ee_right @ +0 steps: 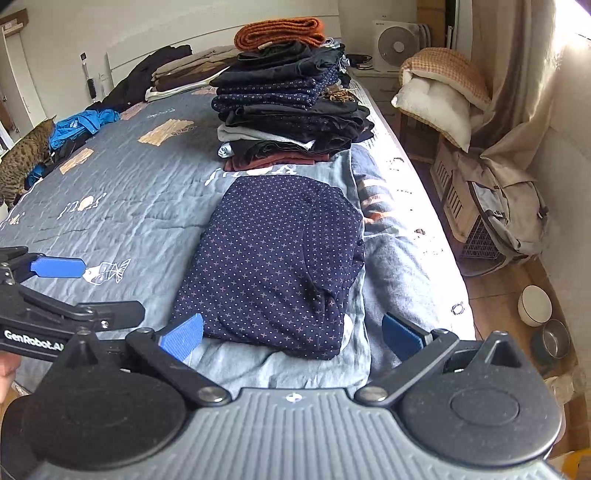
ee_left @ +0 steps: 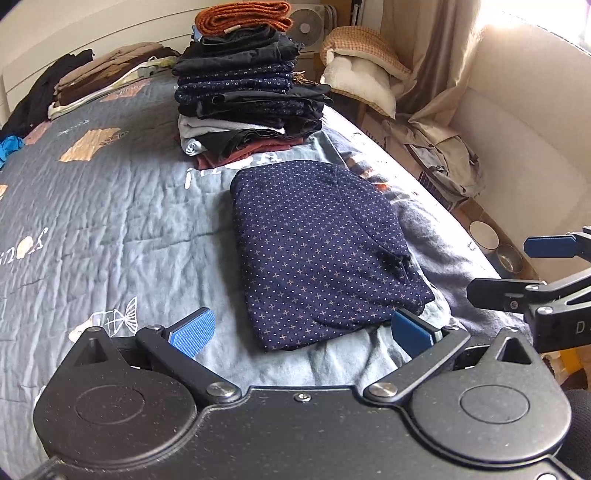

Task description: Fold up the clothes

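A bed [ee_right: 110, 206] with a grey-blue quilted cover fills most of both views, its printed lettering too warped to read. Its left half lies bare and wrinkled, giving open room there, while the right edge drops off close beside the folded clothing toward a wooden floor. At the far end a tall stack of folded clothes [ee_right: 291, 110] stands topped by an orange knit [ee_right: 280, 33], with a lower brown pile [ee_left: 107, 77] behind it near the headboard. A navy dotted garment [ee_left: 321, 254] lies folded flat on the cover, just in front of the stack and near the bed's right edge. A tabby cat [ee_right: 22, 155] stands at the left edge beside crumpled blue cloth [ee_right: 81, 123].

On the floor to the right sit a grey backpack [ee_right: 506, 214], a box fan [ee_right: 395, 44] and two bowls [ee_right: 546, 321].

The left gripper [ee_left: 301, 328] hovers at the garment's near edge, its blue pads spread wide and empty; "GenRobot.AI" reads on its side in the right wrist view. The right gripper [ee_right: 291, 332] likewise stands spread apart, holding nothing, just short of the garment's near hem.
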